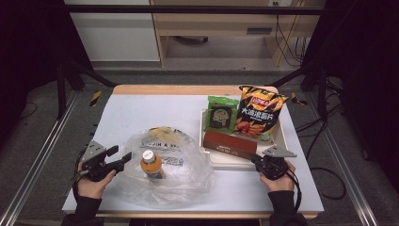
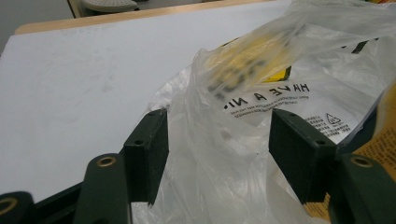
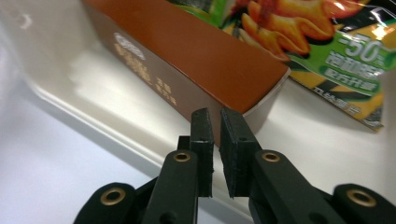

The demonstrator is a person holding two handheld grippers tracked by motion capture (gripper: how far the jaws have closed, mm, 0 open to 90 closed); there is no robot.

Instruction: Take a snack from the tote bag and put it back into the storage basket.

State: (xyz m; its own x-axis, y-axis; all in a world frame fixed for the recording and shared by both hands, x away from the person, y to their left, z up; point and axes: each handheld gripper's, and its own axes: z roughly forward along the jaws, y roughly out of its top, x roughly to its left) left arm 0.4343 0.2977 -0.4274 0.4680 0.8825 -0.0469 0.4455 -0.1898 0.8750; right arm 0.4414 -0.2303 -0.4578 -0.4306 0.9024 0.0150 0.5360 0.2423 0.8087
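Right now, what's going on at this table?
A person works with two handheld grippers. The left gripper stands open around the edge of a clear plastic bag that holds an orange drink bottle. The right gripper, nearly shut with nothing between its jaws, sits at the end of a brown box in the white tray, beside a chip bag.

Your see-through plastic bag (image 1: 181, 162) lies crumpled on the near left part of the table, with black letters printed on it and a bottle (image 1: 151, 163) with an orange cap standing up inside. A fold of the bag's near left edge sticks up, loose and wrinkly. Your long brown box (image 1: 229, 144) lies flat on its side along the near edge of the white tray (image 1: 282, 136) on the right, and its right end points at you.
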